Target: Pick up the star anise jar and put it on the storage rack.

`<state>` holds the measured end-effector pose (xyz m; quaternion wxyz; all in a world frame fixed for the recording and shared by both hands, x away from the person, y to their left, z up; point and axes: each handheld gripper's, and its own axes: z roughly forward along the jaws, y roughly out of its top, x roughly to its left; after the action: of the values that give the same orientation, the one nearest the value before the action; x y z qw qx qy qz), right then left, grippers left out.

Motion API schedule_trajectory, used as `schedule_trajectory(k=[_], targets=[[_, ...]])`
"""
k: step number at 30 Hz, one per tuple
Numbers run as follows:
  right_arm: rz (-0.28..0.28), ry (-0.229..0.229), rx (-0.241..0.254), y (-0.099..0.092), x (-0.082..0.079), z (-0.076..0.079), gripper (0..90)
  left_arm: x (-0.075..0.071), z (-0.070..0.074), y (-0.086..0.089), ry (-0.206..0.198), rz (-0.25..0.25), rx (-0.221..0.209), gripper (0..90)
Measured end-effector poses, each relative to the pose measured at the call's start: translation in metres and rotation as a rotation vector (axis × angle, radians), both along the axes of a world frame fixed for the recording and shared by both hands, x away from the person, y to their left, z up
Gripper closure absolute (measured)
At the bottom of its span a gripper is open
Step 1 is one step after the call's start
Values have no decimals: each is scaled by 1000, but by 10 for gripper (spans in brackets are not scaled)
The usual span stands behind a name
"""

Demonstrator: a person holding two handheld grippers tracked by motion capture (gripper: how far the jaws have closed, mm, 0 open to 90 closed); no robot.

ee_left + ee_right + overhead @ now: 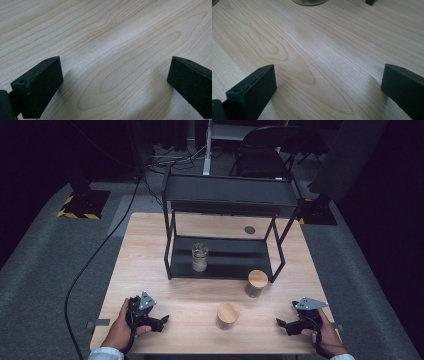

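My left gripper (161,321) rests low on the wooden table (150,250) near its front left, held by a hand. In the left gripper view the left gripper (115,82) stands open over bare wood. My right gripper (283,324) sits near the front right, and the right gripper (328,85) is open too, nothing between its jaws. Between them stands a jar with a wooden lid (228,314). A second lidded jar (256,283) stands just in front of the black rack (225,195). A lidless glass jar (200,256) stands on the rack's lower shelf.
The two-level black metal rack takes up the back middle of the table. A small dark round disc (249,230) lies behind it. The base of a jar (309,2) and a rack foot (370,2) edge the top of the right gripper view. Cables trail over the grey floor.
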<state>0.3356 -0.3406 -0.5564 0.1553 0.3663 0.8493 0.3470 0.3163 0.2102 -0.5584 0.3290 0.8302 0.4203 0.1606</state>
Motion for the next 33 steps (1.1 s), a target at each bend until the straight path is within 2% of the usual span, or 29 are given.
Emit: schedule_trajectory(k=[8, 17, 33], targets=[[32, 14, -20, 5, -2, 4, 18, 0, 0, 0, -1, 0, 0, 0], [56, -34, -15, 14, -9, 18, 19, 0, 0, 0, 0, 0, 0, 0], [145, -61, -23, 40, -21, 32, 19, 0, 0, 0, -1, 0, 0, 0]])
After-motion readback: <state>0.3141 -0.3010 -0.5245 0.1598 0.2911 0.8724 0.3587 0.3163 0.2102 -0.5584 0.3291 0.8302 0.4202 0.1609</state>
